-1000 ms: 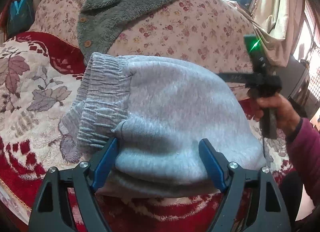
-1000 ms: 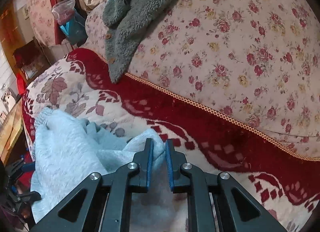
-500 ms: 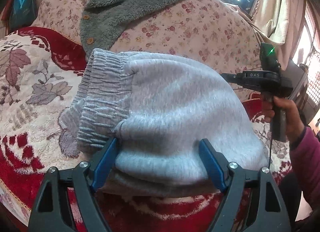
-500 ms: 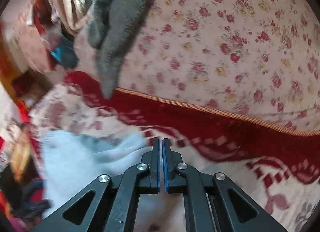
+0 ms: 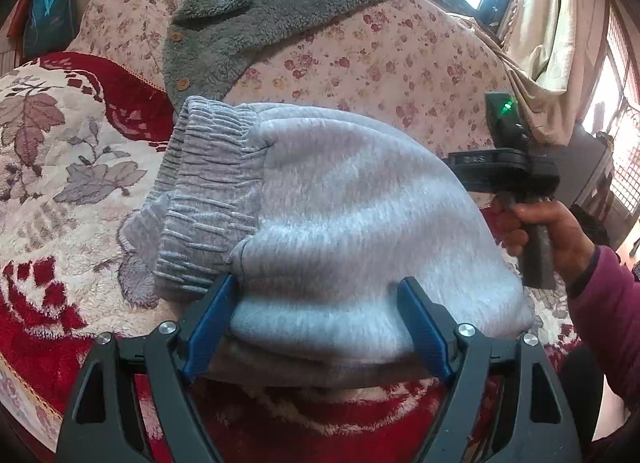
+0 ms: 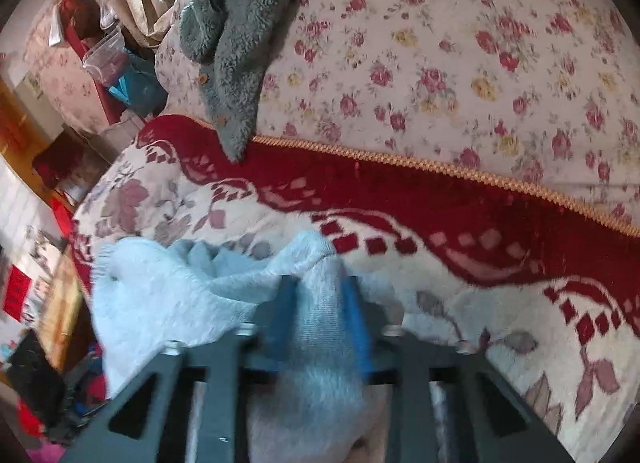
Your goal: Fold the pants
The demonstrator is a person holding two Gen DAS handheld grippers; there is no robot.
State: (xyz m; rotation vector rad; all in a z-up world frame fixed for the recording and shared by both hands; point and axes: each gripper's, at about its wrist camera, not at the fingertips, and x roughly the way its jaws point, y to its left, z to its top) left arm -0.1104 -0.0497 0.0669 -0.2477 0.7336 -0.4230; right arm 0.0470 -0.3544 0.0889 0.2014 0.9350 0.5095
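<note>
The light grey fleece pants [image 5: 344, 223] lie folded in a bundle on the red and cream patterned blanket [image 5: 60, 167], ribbed waistband [image 5: 208, 191] to the left. My left gripper [image 5: 320, 323] is open, its blue pads straddling the near edge of the bundle. My right gripper [image 6: 318, 315] has its jaws apart with a fold of the pants [image 6: 192, 287] bunched between them. The right gripper's body and the hand holding it show in the left wrist view [image 5: 520, 183], beside the bundle's right side.
A grey fuzzy buttoned garment [image 5: 280, 11] drapes over the floral sofa back [image 5: 400, 63]. Curtains and a bright window [image 5: 560, 23] are at the right. In the right wrist view, cluttered furniture and bags [image 6: 112, 63] stand past the sofa's left end.
My right gripper went from nearly shut on the pants, to fully shut, to jaws apart around a fold of fabric. It also shifted slightly. The left gripper stayed put.
</note>
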